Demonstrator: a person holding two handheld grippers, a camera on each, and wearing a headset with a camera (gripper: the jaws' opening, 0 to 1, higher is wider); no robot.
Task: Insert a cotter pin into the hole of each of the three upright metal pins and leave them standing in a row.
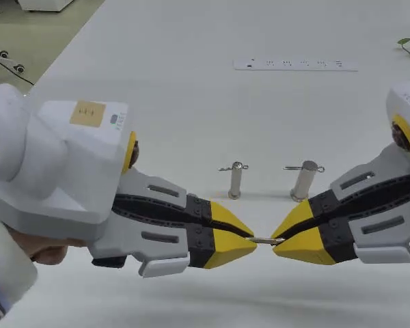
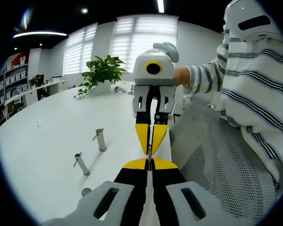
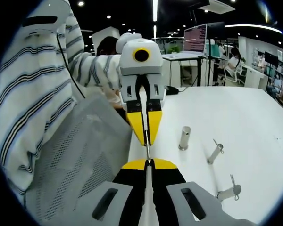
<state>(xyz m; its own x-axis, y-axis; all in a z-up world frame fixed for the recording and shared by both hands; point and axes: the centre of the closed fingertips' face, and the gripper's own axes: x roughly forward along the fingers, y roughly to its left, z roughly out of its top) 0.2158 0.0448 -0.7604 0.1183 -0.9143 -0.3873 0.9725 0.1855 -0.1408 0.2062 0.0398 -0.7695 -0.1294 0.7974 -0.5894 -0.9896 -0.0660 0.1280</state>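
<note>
Right gripper view: 3 metal pins (image 3: 184,138), 2 w/ cotter pin (image 3: 217,143).

head: above, looking down, close | gripper views: facing each other | shared: upright pins (image 1: 236,181)

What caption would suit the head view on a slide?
Left gripper and right gripper pinch one cotter pin before two upright metal pins already fitted.

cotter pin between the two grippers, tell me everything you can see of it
The cotter pin is a thin, silvery metal wire held roughly level above the white table. The left gripper pinches one end and the right gripper the other, both shut, their yellow tips nearly meeting. A short middle stretch shows; its ends sit hidden between the jaws.
</note>
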